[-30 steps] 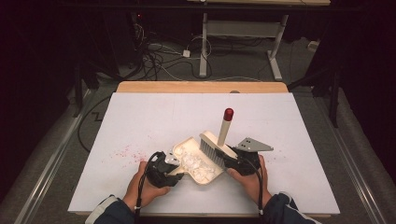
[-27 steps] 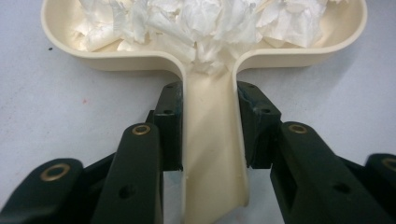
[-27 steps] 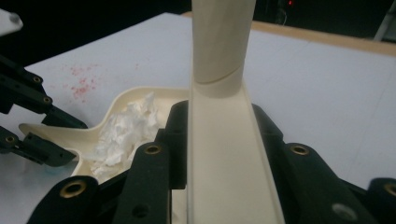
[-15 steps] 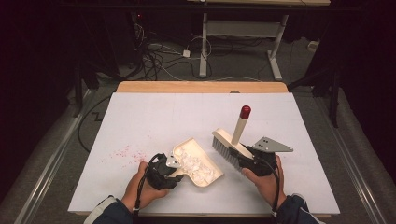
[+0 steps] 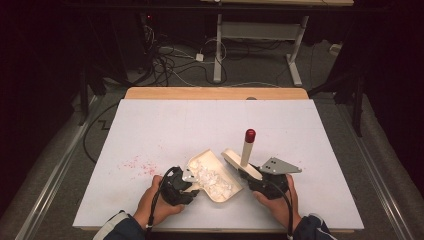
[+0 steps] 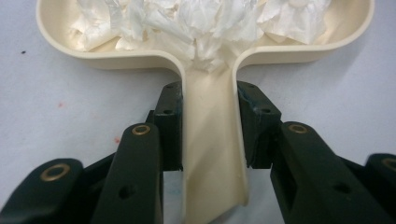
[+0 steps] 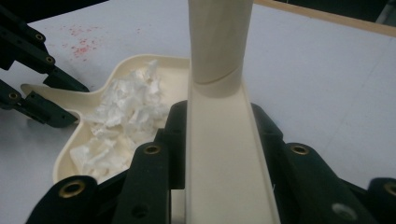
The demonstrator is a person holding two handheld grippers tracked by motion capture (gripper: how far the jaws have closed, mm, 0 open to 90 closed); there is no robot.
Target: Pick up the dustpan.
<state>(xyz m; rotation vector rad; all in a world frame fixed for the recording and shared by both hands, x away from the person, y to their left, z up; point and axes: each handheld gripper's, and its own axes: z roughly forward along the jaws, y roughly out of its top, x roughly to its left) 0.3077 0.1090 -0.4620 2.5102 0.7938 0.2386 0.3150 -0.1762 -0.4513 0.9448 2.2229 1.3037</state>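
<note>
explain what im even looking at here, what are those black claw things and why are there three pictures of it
No robot here: a person sits at a white table and holds a handheld tool in each hand, each ending in two black jaws.

The wide picture comes from a camera fixed above the table, looking forward and down. The two close pictures come from small cameras that ride on the tools and look along their own jaws.

The left gripper is shut on the handle of a cream dustpan, which holds crumpled white paper scraps. The right gripper is shut on a cream hand brush with a red-tipped handle, held just right of the pan.

Small red specks lie on the table to the left of the pan.
</note>
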